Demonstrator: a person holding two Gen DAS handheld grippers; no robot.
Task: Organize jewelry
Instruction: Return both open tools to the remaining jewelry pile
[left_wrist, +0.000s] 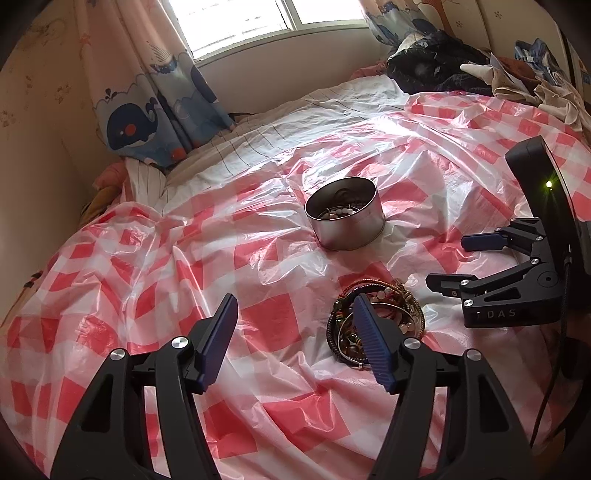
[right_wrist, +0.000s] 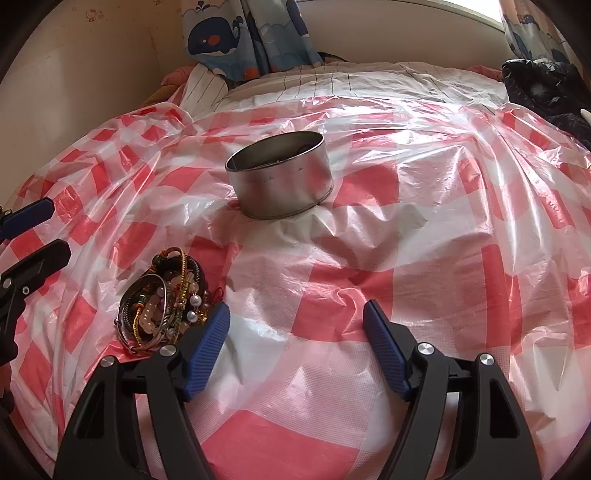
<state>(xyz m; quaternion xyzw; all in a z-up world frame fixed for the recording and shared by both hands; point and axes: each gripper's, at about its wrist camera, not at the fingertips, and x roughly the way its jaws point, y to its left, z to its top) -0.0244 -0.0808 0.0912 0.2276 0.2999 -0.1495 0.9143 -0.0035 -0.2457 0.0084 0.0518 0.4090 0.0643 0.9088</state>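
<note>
The round silver metal tin (left_wrist: 345, 218) stands upright on the red-and-white checked plastic sheet (left_wrist: 147, 266), mouth up, with a few beads (left_wrist: 341, 212) lying inside it. Take that tin as the marker. Nearer the cameras than the tin, and a little to its left in the right wrist view, sits the tangled pile of beaded bracelets and metal bangles (right_wrist: 164, 299), lying flat in a rough heap with no clear long axis. Now the left gripper (left_wrist: 293, 314): blue ribbed pads spread well apart, nothing between them, angled down toward the sheet; its right pad (left_wrist: 371, 345) crosses in front of the pile in its own view, though contact is impossible to call. Across to the right gripper (right_wrist: 295, 315): jaws wide as well, empty, tilted steeply down at bare sheet short of the tin, its left pad (right_wrist: 207, 350) just beside the pile's edge. No hand or sleeve shows in either view.
</note>
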